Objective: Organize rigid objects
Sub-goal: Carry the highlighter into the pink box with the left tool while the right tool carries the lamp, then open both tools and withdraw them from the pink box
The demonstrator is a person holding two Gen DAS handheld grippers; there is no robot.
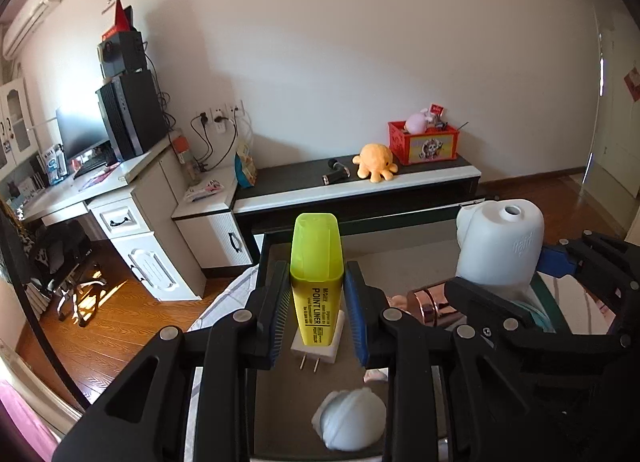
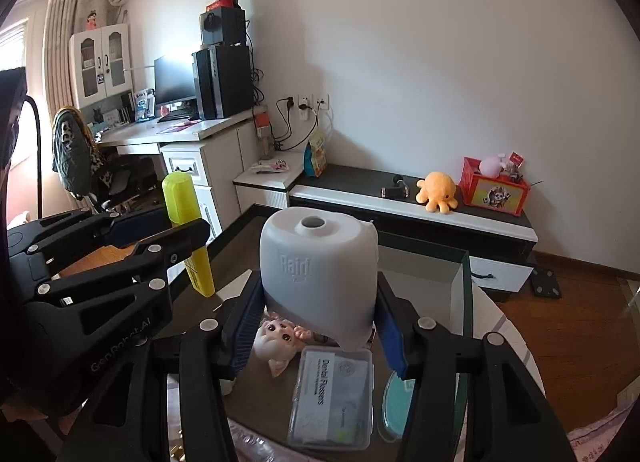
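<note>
1. Highlighter (image 1: pixel 316 278) clamped upright in left hand-held gripper (image 1: pixel 316 302), held above a white plug adapter (image 1: pixel 318 342) on the tray (image 1: pixel 424 258). Narrow pad contact on tapered body; could slip or tilt on release.
2. Raid diffuser (image 2: pixel 318 274) pinched in right hand-held gripper (image 2: pixel 320 318), over pink figurine (image 2: pixel 280 338) and floss box (image 2: pixel 332 394). Bulky, smooth shell; could twist out and knock those below.
3. Grippers close side by side; collision likely if both descend together.
4. Tray crowded: white ball (image 1: pixel 350 420), copper tape roll (image 1: pixel 428 302). Little free floor for placing.

highlighter (image 1: pixel 317 282): 1 | Raid unit (image 2: pixel 318 278): 1 | floss box (image 2: pixel 332 398): 1 | doll (image 2: pixel 280 338): 1
</note>
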